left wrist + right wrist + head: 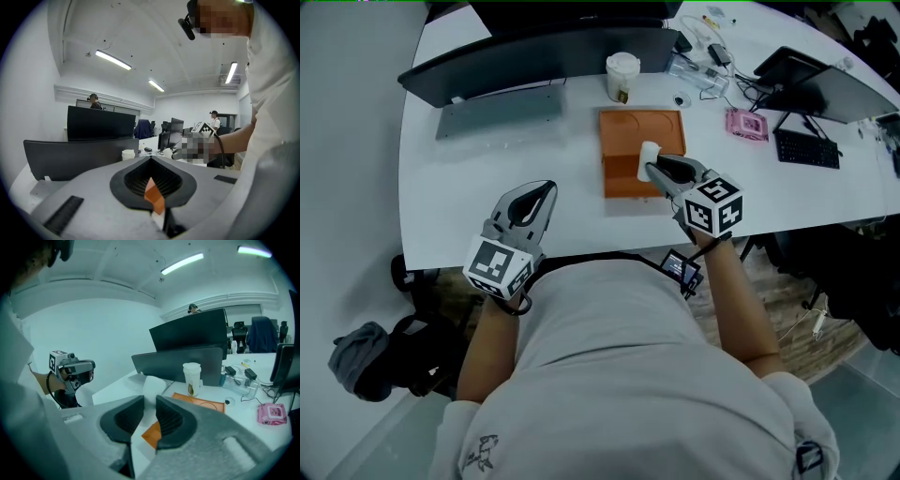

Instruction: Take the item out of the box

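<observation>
An orange box (625,141) lies open and flat on the white table (487,178); it also shows under the jaws in the right gripper view (201,404). My right gripper (652,167) is raised over the box's front half, shut on a small white item (649,151). In the right gripper view that white item (153,386) sticks up between the two dark pads (171,416). My left gripper (546,191) hangs above the table's front edge, left of the box, with its jaws together. Behind its tips (151,161) an orange sliver shows; what it is I cannot tell.
A paper cup (622,76) stands just behind the box. Dark monitors (544,54) and a grey panel (499,113) line the back left. At right are a pink object (747,124), a keyboard (807,148), cables and a clear case (698,70).
</observation>
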A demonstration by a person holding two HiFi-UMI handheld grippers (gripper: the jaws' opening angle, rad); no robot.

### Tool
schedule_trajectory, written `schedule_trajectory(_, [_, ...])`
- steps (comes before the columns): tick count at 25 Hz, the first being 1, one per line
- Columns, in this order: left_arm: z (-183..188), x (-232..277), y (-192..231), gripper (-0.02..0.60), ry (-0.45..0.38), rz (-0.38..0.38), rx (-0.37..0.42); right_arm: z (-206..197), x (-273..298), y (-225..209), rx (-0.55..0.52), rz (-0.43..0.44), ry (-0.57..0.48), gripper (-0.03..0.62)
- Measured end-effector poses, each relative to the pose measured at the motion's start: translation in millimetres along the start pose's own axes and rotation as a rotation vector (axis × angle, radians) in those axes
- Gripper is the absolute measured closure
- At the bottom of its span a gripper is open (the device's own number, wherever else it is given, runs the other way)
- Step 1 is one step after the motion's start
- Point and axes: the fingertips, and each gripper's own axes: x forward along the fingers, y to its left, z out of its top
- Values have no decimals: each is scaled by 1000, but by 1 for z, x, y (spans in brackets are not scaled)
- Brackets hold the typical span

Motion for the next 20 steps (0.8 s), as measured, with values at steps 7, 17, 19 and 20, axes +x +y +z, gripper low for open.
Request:
schedule_trajectory(7, [5, -17, -6, 584, -11, 46, -11, 11, -4, 22, -61, 42, -48, 513])
schedule_trajectory(17, [13, -49, -6, 584, -5, 52, -16, 33, -23, 46, -98, 26, -113, 511])
schedule_trajectory(19, [15, -56, -8, 584, -8, 36, -15, 33, -27, 52, -98, 8, -121, 511])
schedule_trajectory(20, [14, -60, -10, 584, -9, 26, -13, 33, -29, 56, -98, 0, -125, 511])
